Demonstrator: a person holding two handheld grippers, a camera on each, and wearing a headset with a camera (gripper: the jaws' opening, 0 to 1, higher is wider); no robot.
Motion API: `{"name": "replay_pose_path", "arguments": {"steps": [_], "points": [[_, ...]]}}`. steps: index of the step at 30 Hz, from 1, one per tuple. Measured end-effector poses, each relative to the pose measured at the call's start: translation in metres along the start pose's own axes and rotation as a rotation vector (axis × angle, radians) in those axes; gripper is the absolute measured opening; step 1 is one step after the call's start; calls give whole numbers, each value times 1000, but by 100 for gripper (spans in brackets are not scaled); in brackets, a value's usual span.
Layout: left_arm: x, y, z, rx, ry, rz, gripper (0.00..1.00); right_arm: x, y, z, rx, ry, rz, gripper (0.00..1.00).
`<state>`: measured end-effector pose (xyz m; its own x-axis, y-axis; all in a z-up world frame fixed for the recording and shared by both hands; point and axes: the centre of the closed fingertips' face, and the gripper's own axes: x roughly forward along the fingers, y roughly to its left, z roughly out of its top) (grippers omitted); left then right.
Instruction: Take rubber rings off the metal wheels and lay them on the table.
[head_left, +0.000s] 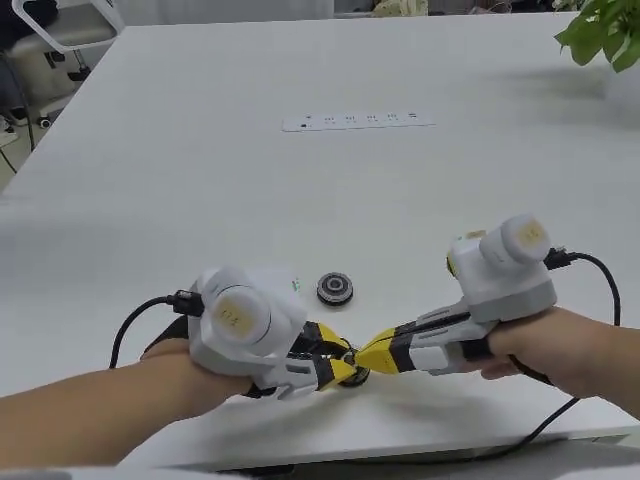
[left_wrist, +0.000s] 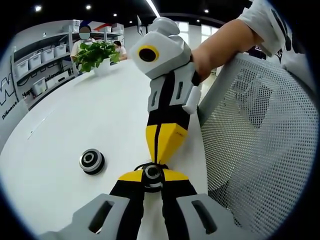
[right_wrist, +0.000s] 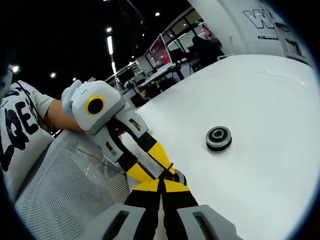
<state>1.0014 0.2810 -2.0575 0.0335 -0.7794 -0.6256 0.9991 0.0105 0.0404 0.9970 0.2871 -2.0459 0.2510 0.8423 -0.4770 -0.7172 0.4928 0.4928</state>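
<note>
Our left gripper (left_wrist: 154, 179) has its yellow jaws closed on a small metal wheel (left_wrist: 152, 173), one jaw on each side of it. The hub faces back toward that gripper, so we judge the axle runs roughly along the gripper's own line. Our right gripper (right_wrist: 161, 186) meets it head-on, tip to tip. Its jaws are pressed together, and a thin black loop, which we take for the rubber ring (right_wrist: 168, 169), rises from their tips just beside the wheel. We cannot tell how much of the ring has cleared the rim.

The coming move turns on this: the ring has to come off along the axle, away from the left jaws, so the right gripper should be the one to pull while the left holds firm. The pair hangs low over the near edge of the bench (head_left: 300, 180). Just beyond the tips a second wheel (head_left: 336, 288) lies flat on the bench, dark-rimmed with a pale hub, near but apart from both grippers.
</note>
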Motion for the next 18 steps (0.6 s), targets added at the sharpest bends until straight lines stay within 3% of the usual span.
{"name": "replay_pose_path", "arguments": {"steps": [8, 14, 18], "points": [[0, 0, 0, -6, -4, -2, 8, -1, -8, -6, 4, 16, -29, 0], [0, 1, 1, -55, -17, -12, 9, -4, -12, -5, 15, 9, -42, 0], [0, -1, 2, -54, -17, -22, 10, -4, -13, -6, 17, 11, -44, 0]]}}
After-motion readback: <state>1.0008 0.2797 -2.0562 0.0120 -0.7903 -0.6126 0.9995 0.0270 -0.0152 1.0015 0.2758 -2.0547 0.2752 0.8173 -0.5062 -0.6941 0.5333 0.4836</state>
